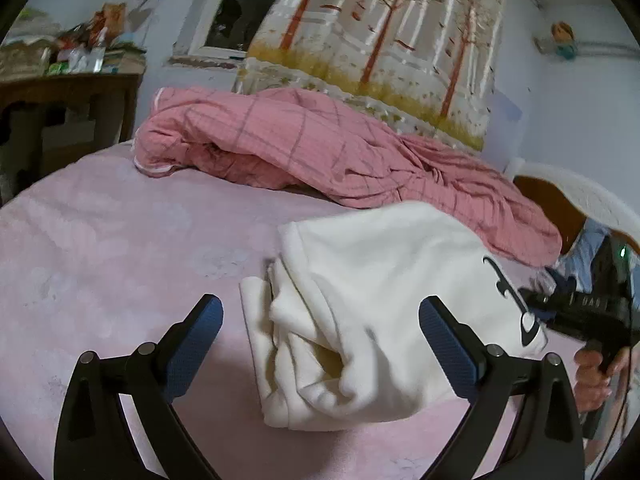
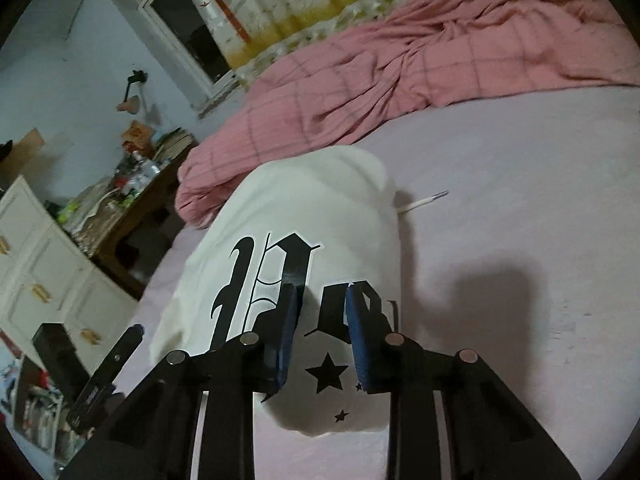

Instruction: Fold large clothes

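A pink bed sheet (image 1: 100, 248) covers the bed, with a rumpled pink checked quilt (image 1: 304, 144) heaped along its far side. A white hoodie (image 1: 360, 320) with black lettering lies bunched on the sheet in front of the quilt, its drawstring (image 2: 424, 201) trailing out. The left gripper (image 1: 320, 312) hovers with its jaws wide apart over the hoodie's folded end. The right gripper (image 2: 322, 320) stands narrowed above the printed fabric; whether it pinches cloth, I cannot tell.
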Motion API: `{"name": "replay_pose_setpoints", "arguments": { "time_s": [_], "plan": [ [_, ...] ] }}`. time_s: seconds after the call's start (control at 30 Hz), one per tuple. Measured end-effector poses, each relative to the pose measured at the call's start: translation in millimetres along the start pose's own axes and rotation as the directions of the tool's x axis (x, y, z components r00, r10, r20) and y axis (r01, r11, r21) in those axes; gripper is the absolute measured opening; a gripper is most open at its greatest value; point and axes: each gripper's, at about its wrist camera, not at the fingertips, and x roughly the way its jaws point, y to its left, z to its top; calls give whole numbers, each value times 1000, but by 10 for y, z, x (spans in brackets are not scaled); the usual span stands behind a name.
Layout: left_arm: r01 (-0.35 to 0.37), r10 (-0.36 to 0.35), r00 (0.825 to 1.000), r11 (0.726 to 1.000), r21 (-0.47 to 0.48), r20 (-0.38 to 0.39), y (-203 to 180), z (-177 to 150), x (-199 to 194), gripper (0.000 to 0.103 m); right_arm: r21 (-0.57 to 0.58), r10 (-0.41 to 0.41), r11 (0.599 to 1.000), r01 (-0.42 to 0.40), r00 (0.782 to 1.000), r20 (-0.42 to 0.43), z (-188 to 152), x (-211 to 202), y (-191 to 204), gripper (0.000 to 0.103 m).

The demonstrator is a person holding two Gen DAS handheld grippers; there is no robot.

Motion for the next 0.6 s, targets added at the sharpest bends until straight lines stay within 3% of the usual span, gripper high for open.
{"name": "replay_pose_setpoints", "arguments": {
  "time_s": [0.1,0.17,0.27,0.33,0.47,0.6],
  "plan": [
    [-15,15,1000,1000,-26,19,55,32,-23,98,-13,-20,1000,20,1000,0,-41,71,50,29],
    [-31,31,999,999,-25,14,64,37,11,98,-100,-56,993,55,998,-11,-85,158,236,29],
    [-57,57,998,998,-15,8,85,24,56,98,-191,-29,981,15,997,-70,-158,341,421,29],
    [-79,79,997,997,-6,1,92,11,86,98,-189,-17,982,-1,995,-96,-184,458,453,29],
    [-157,160,986,987,44,-54,95,-46,235,98,-259,-162,954,149,986,-27,-242,414,583,29],
    [-156,158,983,987,32,-96,159,-102,333,98,-211,-193,960,186,981,-13,-209,270,495,36]
  ]
}}
